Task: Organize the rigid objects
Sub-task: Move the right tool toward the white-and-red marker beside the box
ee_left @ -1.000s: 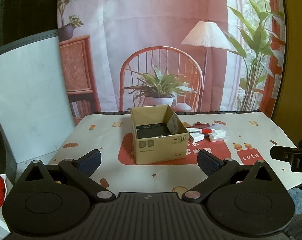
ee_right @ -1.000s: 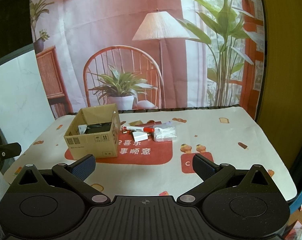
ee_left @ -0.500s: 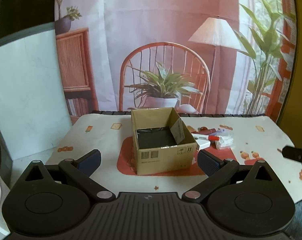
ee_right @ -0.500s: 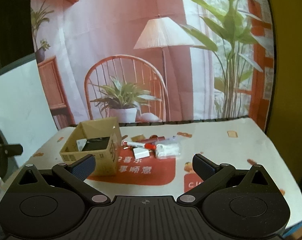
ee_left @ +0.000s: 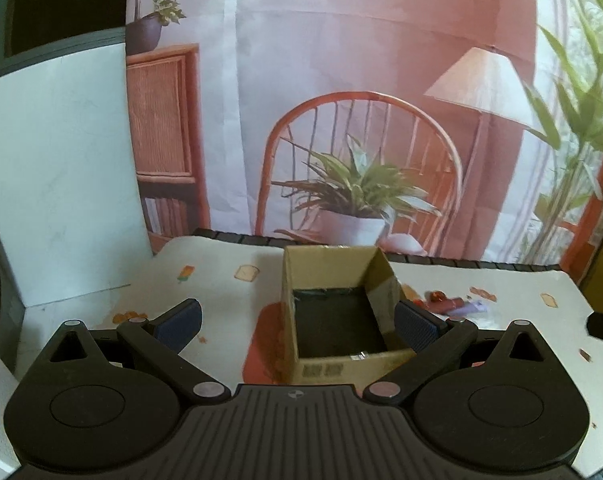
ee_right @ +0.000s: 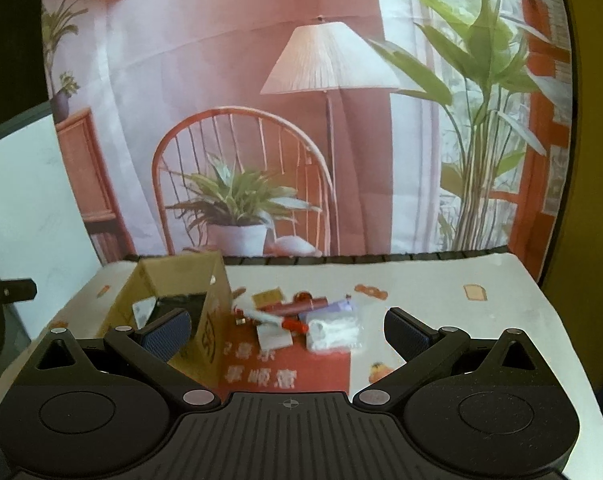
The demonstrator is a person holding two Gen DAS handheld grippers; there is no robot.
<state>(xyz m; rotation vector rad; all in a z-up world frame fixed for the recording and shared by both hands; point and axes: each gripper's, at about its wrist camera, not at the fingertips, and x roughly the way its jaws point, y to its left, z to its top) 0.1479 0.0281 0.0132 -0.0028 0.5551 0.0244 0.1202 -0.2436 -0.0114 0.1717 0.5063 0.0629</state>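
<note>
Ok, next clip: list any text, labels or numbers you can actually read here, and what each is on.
Large white characters on the red patch of the tablecloth: present, too blurred to read.
Red mark on the cardboard box side: not legible.
Dark printed code labels on the box front, left wrist view: too small to read.
Pens and packets beside the box: no readable print.

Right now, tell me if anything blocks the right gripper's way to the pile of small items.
Nothing visible does. The right gripper is open, and only bare tablecloth lies before the pile. The cardboard box stands left of it, beside the path.
</note>
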